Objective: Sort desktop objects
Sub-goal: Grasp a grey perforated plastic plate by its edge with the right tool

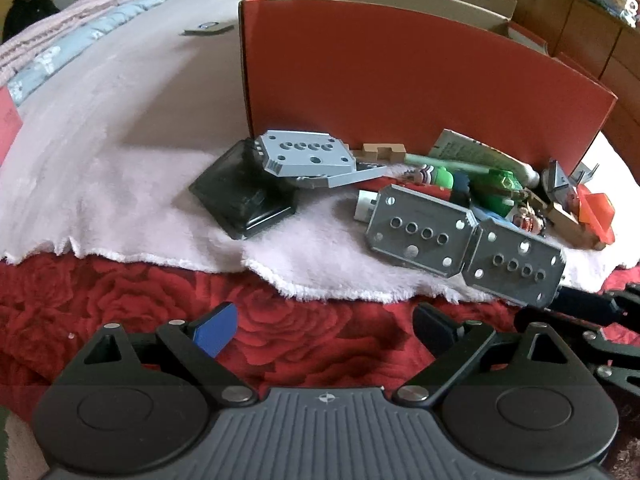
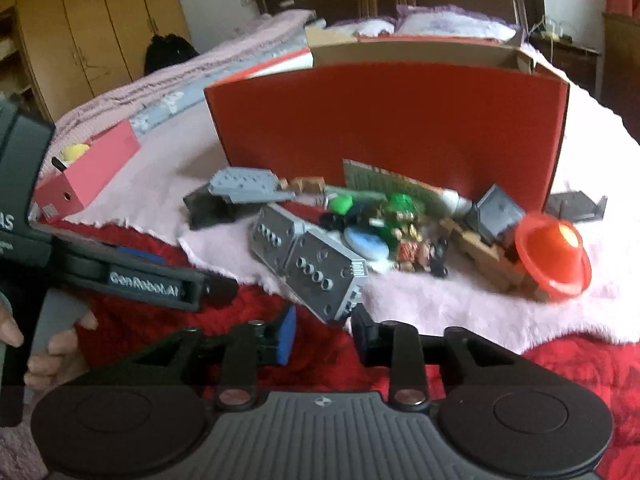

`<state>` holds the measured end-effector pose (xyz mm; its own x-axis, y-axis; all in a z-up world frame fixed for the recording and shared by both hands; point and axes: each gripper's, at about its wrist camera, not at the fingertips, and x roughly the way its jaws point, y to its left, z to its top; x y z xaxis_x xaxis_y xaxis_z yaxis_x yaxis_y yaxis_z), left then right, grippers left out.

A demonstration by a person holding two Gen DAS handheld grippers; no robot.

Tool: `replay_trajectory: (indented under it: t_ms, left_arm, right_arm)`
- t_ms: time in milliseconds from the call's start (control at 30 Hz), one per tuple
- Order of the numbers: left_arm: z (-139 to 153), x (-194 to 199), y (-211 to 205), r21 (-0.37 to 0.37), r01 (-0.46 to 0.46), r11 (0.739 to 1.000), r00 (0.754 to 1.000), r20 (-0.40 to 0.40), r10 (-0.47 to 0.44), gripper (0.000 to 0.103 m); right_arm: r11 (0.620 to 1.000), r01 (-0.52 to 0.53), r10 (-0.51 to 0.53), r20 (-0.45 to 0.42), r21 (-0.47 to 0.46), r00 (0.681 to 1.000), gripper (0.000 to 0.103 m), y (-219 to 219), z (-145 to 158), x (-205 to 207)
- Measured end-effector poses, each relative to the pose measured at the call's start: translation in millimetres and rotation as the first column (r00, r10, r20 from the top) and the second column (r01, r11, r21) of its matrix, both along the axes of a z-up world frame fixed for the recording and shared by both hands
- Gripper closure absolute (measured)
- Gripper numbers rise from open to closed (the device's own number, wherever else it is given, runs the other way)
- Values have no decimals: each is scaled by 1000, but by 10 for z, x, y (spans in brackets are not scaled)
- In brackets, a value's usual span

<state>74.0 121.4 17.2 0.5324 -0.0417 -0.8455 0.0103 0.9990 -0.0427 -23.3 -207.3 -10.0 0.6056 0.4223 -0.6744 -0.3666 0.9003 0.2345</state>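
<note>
Seemingly grey plates [image 2: 310, 258] just beyond right gripper [image 2: 322, 338]

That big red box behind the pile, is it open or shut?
Open. The red box has no lid on top; its brown inner walls show above the front panel. What it holds is hidden.

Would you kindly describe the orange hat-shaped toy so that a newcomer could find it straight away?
Start at the big red box standing on the pale fluffy blanket; a heap of small objects lies along its front wall. At the heap's right end, the orange hat-shaped toy leans on some wooden blocks. It is the only bright orange, round-brimmed piece; its neighbours are grey plates, brown blocks and green toys.
</note>
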Motion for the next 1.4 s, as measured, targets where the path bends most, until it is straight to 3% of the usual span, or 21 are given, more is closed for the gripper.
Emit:
replay_trajectory:
  t_ms: [167,233,300,567,700,900,1000,1033,1167,1400]
  left_arm:
    - [23,52,37,5,4,1000,1000,1,-4,8]
    - [50,72,54,1,0,1000,1000,4,0,8]
    - [77,98,92,-2,-5,1000,1000,8,5,8]
    - [-90,209,-88,-5,-15,1000,1000,23,15,8]
    - [-145,0,-309,-2,-17,1000,1000,26,17,8]
    - [-128,-251,-550,0,-25,1000,999,28,25,8]
    - [-120,-266,-549,3,-27,1000,999,30,27,8]
    - [-118,-267,-550,4,-29,1000,999,31,28,8]
    - [-98,-274,-548,4,-40,999,999,36,39,8]
    - [-65,-271,-555,5,-53,999,997,58,53,8]
  right_arm:
    - [997,25,-25,-5,67,1000,66,-60,9,86]
    - [996,27,-27,-2,86,1000,86,-72,6,103]
    - [995,21,-22,5,94,1000,89,-71,0,109]
    - [996,-85,85,42,-19,995,90,87,-12,4]
    - [994,-101,103,40,-50,994,75,172,-17,10]
    - [989,-125,130,63,-80,990,68,282,-6,55]
    - [990,-124,128,58,-64,990,72,314,-32,99]
    - [991,-121,124,55,-54,991,84,317,-41,115]
    - [993,-120,120,55,-9,991,87,284,-40,112]
    - [991,-120,125,93,-63,988,89,64,96,-104]
